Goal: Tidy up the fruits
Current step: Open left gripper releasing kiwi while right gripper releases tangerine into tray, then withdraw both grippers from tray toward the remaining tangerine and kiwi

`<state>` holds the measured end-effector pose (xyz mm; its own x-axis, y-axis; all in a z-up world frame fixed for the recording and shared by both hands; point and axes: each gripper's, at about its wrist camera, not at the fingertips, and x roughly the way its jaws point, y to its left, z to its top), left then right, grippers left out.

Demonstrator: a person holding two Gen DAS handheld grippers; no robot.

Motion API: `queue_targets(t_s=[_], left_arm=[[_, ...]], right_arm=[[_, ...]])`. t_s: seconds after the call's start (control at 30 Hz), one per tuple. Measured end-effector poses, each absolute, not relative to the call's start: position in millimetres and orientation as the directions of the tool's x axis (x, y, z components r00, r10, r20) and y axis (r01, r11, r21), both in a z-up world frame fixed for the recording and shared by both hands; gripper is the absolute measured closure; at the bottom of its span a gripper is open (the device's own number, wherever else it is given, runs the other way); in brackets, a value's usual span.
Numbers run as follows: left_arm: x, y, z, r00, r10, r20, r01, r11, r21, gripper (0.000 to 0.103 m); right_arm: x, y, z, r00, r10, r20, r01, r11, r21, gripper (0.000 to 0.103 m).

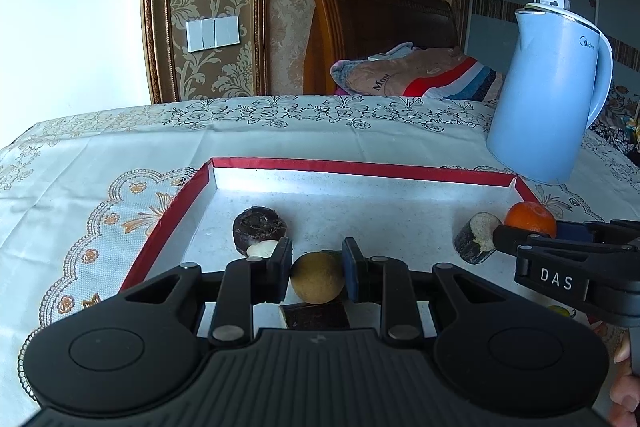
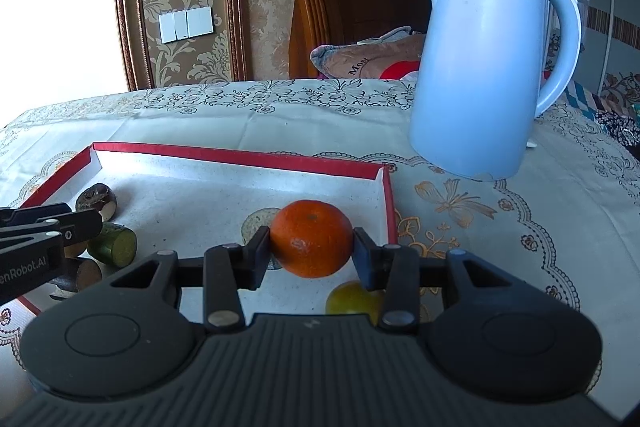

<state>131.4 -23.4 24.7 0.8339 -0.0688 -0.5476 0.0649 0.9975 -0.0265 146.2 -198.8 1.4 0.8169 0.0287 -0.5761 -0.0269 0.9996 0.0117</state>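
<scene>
Right wrist view: orange (image 2: 311, 238) between the right tongs (image 2: 312, 257).

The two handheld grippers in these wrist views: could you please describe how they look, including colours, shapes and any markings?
Both are matte black plastic. Each has a ribbed central body flanked by two round discs, with linkage bars on silver pivot pins leading to flat jaws with dark blue pads. The left gripper and right gripper match. Seen from the side, white lettering reads "DAS" on the right one and "enRobot.AI" on the left. No cables or sleeves show.
</scene>
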Motion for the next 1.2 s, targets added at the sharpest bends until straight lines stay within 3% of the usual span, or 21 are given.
queue_targets(t_s=[0.07, 0.13, 0.33, 0.4, 0.53, 0.6, 0.97, 1.03, 1.2], left_arm=[[132.2, -22.1, 24.0, 0.828, -0.076, -0.556, 0.067, 0.997, -0.038, 0.077], [133.6, -21.0, 22.8, 0.824, -0.073, -0.562, 0.063, 0.997, -0.037, 0.077], [132.1, -19.7, 21.7, 0.828, -0.067, -0.557, 0.058, 0.998, -0.034, 0.077], [131.0, -20.5, 21.6, 0.831, -0.061, -0.553, 0.057, 0.998, -0.025, 0.077], [131.1, -20.9, 21.0, 0.827, -0.06, -0.559, 0.057, 0.998, -0.023, 0.077], [131.7, -20.4, 20.4, 0.825, -0.063, -0.562, 0.057, 0.998, -0.028, 0.077], [130.5, -19.4, 20.1, 0.826, -0.066, -0.559, 0.06, 0.998, -0.028, 0.077], [130.3, -18.7, 20.2, 0.826, -0.07, -0.56, 0.062, 0.998, -0.034, 0.077], [128.3, -16.6, 20.7, 0.83, -0.07, -0.553, 0.058, 0.998, -0.039, 0.077]], right_arm=[[145.7, -197.8, 1.3, 0.817, 0.026, -0.575, -0.029, 1.0, 0.004, 0.061], [144.3, -197.4, 1.8, 0.822, 0.027, -0.569, -0.03, 1.0, 0.004, 0.051], [141.3, -195.6, 3.6, 0.83, 0.022, -0.557, -0.03, 1.0, -0.006, 0.049], [141.2, -196.1, 3.2, 0.831, 0.02, -0.556, -0.026, 1.0, -0.003, 0.039], [138.7, -195.0, 4.9, 0.841, 0.011, -0.542, -0.023, 1.0, -0.016, 0.036], [138.5, -194.3, 4.4, 0.84, 0.011, -0.543, -0.024, 1.0, -0.017, 0.028], [135.7, -192.2, 3.6, 0.843, 0.002, -0.538, -0.024, 0.999, -0.035, 0.02], [135.1, -192.5, 3.6, 0.844, -0.001, -0.537, -0.021, 0.999, -0.035, 0.01], [132.8, -194.0, 4.9, 0.849, -0.004, -0.528, -0.016, 0.999, -0.034, 0.006]])
